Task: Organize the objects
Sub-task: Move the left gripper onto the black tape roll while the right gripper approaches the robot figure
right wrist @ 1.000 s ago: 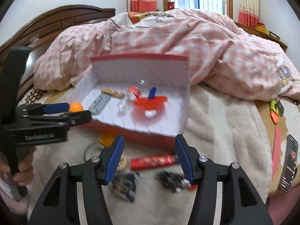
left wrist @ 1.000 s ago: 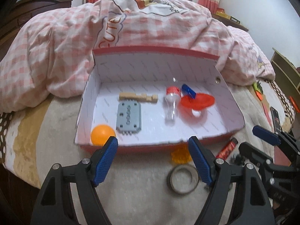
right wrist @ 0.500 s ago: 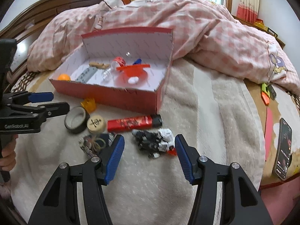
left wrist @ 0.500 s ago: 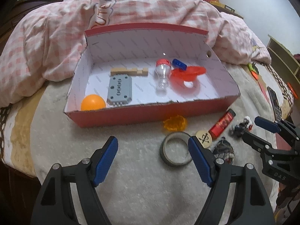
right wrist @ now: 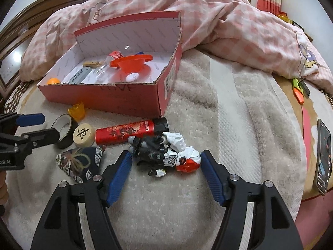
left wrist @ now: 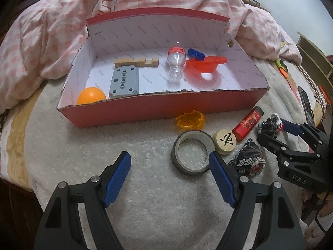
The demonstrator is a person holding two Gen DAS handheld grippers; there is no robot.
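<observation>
An open red box [left wrist: 166, 108] on the towel holds an orange ball [left wrist: 90, 95], a grey block [left wrist: 124, 81], a wooden piece, a small bottle [left wrist: 175, 62] and a red funnel [left wrist: 205, 63]. In front of it lie a yellow cup [left wrist: 190, 120], a tape roll [left wrist: 187, 169], a wooden chess piece [left wrist: 225, 140], a red tube [right wrist: 124, 134], a patterned pouch [right wrist: 80, 163] and a toy robot [right wrist: 164, 153]. My left gripper [left wrist: 168, 160] is open, and the tape roll sits by its right finger. My right gripper [right wrist: 165, 156] is opening, with the toy robot between its pads.
A pink checked quilt [right wrist: 229, 25] is heaped behind the box [right wrist: 104, 98]. A phone [right wrist: 323, 158] lies near the bed's right edge, with orange and green markers [right wrist: 297, 89] beyond it. The dark headboard [right wrist: 31, 27] stands at the left. My left gripper [right wrist: 41, 127] reaches in from the left.
Both grippers have sunk toward the towel, so the loose objects now lie close under them. The right gripper's jaws have widened around the toy robot.
</observation>
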